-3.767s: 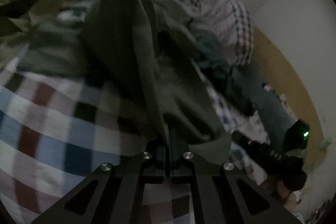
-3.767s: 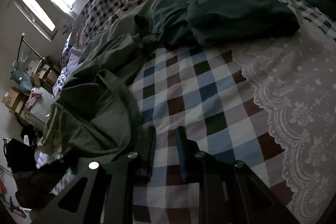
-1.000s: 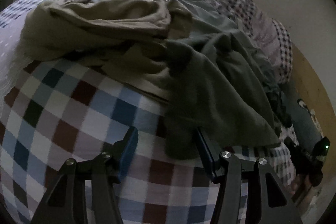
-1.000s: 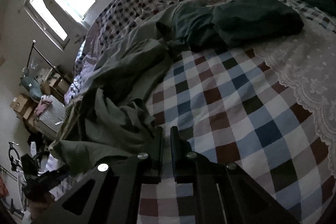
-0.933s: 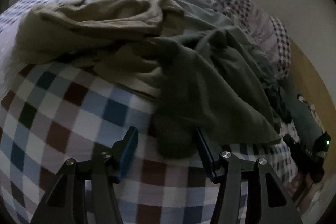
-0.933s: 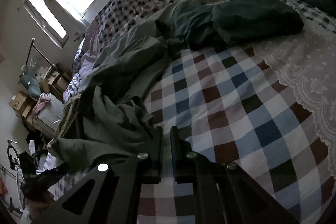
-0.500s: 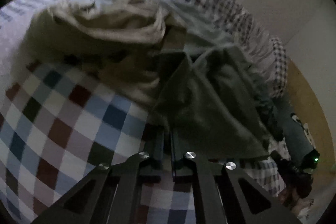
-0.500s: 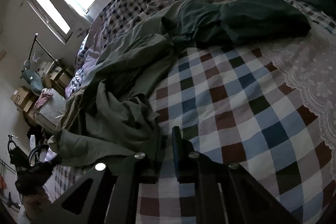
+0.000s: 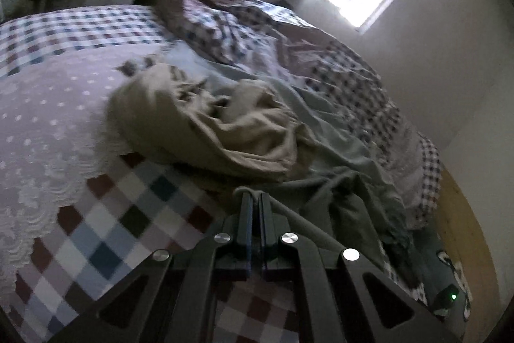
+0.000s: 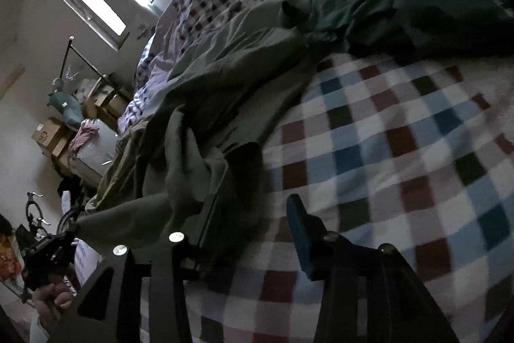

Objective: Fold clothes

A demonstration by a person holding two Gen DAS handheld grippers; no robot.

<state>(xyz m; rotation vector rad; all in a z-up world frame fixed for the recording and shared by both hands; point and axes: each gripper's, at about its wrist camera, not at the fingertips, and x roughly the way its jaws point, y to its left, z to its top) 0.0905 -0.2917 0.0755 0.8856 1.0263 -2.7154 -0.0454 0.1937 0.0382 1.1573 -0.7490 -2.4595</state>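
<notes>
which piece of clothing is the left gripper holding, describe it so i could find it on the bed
Start at the checked bedspread with red, blue and white squares. A heap of clothes lies along its far edge, topped by a crumpled beige garment. The held one is the dark grey-green garment just right of the beige one; a fold of its edge is pinched in the shut left gripper.

Soft matt checked blanket (image 10: pixel 401 150), a lace-edged white cover (image 9: pixel 48 130) (raised dots), limp olive cotton garment (image 9: pixel 334 198), crumpled beige cloth (image 9: pixel 225 130).
</notes>
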